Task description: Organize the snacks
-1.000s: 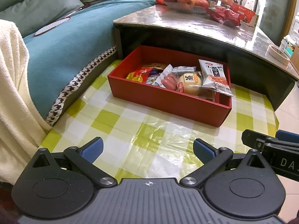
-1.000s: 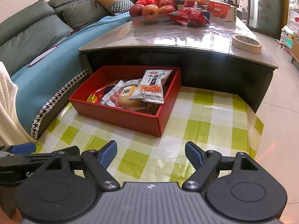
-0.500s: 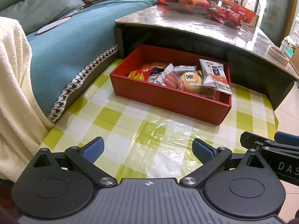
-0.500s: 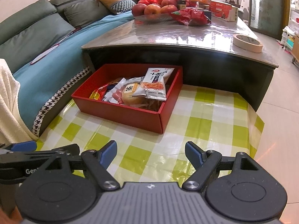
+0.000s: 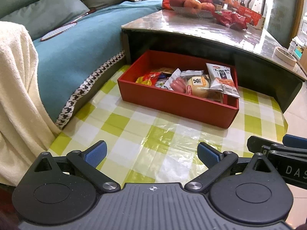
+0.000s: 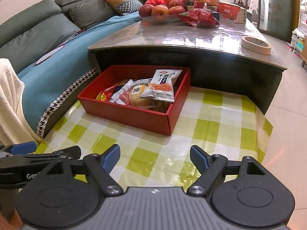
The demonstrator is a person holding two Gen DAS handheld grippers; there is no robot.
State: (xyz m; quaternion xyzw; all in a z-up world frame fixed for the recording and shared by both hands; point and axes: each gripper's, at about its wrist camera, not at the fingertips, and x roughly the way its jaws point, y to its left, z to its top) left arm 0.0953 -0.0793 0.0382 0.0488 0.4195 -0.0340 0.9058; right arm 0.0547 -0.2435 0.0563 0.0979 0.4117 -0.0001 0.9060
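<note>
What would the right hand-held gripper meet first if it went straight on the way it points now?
Probably the checked sheet on the floor, short of the red box; the right hand-held gripper tilts downward, though depth is unclear.

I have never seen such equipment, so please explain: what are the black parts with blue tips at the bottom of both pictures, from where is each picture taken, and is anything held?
There is no robot here. A person holds one hand-held tool in each hand, and each tool carries a camera that looks forward along its two fingers. One picture comes from the left tool, the other from the right tool. The blue tips are its fingers. Both tools are open and hold nothing. Ahead, on a green checked cloth, a red box contains packed snacks, such as a bun and sausages. Behind it stands a low table with apples and a tape roll.
</note>
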